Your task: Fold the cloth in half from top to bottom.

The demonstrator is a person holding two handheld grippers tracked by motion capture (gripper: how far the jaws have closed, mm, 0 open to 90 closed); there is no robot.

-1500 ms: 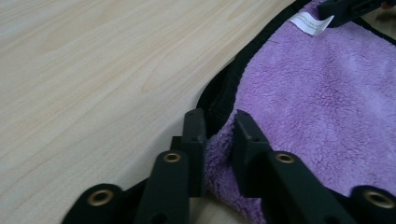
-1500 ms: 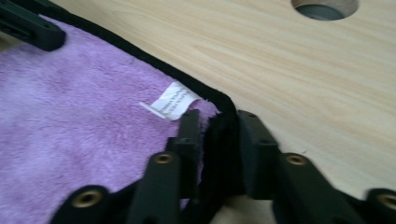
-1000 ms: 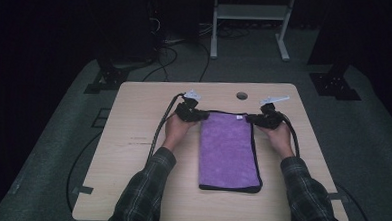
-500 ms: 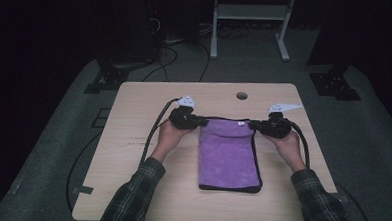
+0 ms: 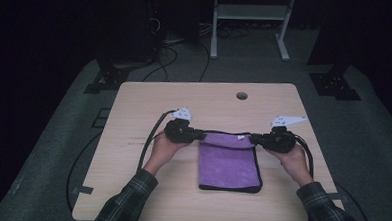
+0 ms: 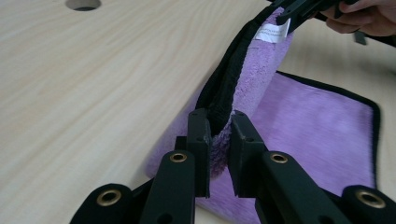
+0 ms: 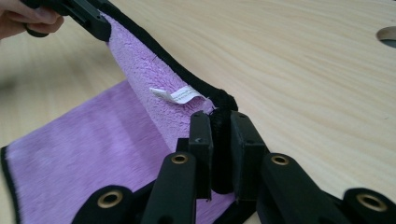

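On the left of the high view, the left gripper (image 5: 199, 135) is held in the person's left hand (image 5: 165, 148) just beside the towel's far left corner. In the left gripper view its jaws are seen clamped together on the black-bound edge of the purple towel (image 6: 322, 135), with plush pile pinched between the pads (image 6: 198, 140). The towel (image 5: 229, 162) lies near the middle of the table (image 5: 134, 108), somewhat toward the near edge, its near part flat on the wood and its far edge raised and drawn taut between the two tools. A small white label (image 7: 180, 95) is sewn at that far edge, closer to the right corner. On the right, the right gripper (image 5: 255, 139) is held in the right hand (image 5: 293, 157), and in the right gripper view its jaws are seen closed on the towel's black hem at the far right corner. A round hole (image 5: 241, 96) is set in the table near its far edge.
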